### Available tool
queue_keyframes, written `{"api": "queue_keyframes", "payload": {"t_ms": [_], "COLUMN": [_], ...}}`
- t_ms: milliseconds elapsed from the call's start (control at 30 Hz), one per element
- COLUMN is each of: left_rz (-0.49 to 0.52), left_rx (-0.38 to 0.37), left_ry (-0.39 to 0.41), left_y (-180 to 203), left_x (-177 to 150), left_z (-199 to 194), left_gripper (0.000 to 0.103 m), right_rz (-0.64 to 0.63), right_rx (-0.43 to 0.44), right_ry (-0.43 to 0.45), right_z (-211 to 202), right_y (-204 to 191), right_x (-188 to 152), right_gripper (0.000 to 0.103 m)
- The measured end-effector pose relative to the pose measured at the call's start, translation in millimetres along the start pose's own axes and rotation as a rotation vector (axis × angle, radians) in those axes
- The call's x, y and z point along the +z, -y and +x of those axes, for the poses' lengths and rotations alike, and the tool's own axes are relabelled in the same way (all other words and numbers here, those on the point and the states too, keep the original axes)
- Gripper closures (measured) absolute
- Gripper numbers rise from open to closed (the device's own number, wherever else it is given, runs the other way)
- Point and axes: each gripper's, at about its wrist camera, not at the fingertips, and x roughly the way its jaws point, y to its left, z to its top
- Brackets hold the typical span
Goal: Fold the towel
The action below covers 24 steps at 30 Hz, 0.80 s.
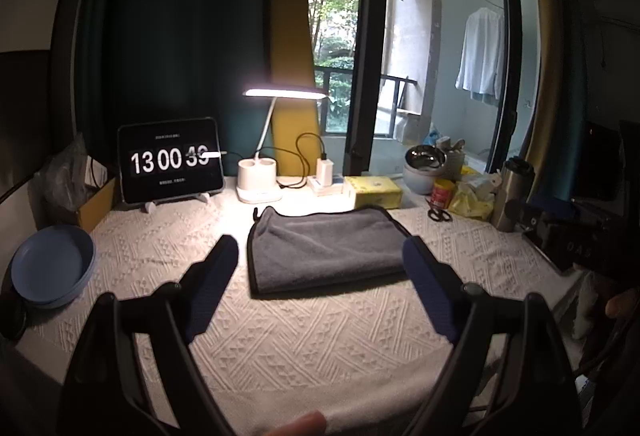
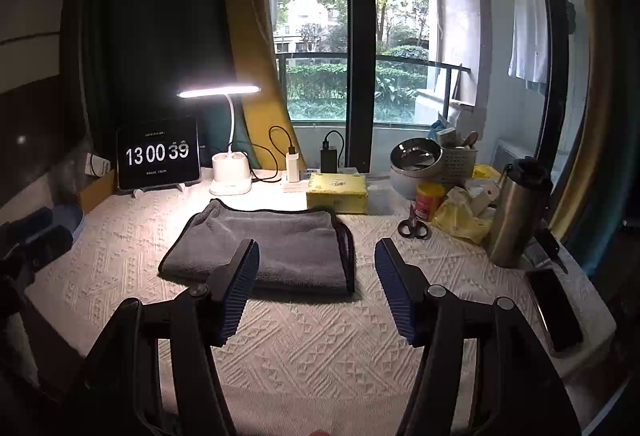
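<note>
A grey towel with dark trim (image 1: 326, 250) lies folded flat on the white patterned tablecloth (image 1: 304, 348), mid-table. It also shows in the right wrist view (image 2: 264, 248). My left gripper (image 1: 320, 256) is open and empty, held above the cloth just in front of the towel. My right gripper (image 2: 318, 256) is open and empty, near the towel's front right edge, its left finger overlapping the towel in view. Neither gripper touches the towel.
At the back stand a clock tablet (image 1: 170, 160), a lit desk lamp (image 1: 260, 184), chargers and a yellow tissue box (image 2: 337, 192). Blue bowls (image 1: 50, 268) sit left. Scissors (image 2: 414, 226), a red jar (image 2: 428, 201), a steel flask (image 2: 514, 212) and a phone (image 2: 554, 310) are right.
</note>
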Motion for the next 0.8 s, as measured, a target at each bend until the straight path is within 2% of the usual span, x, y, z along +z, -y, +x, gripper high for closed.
{"api": "queue_keyframes", "payload": {"t_ms": [300,600,800], "left_rz": [0.015,0.043,0.009], "left_rx": [-0.025,-0.034,-0.049], "left_ry": [0.057,0.094,0.136], "left_y": [11.8,25.3,17.9], "left_x": [-11.8,-33.2,-44.2], "left_z": [-35.0,-63.1,-83.0], "left_gripper": [0.018,0.018,0.018], "right_rz": [0.005,0.019,0.044], "right_rx": [-0.006,0.012,-0.006], "right_ry": [0.042,0.035,0.075], "right_z": [-39.8,-68.8,-94.9], "right_y": [-7.0,-18.0,-21.3], "right_x": [-14.0,-41.2,-62.0], "right_gripper": [0.039,0.039,0.039]}}
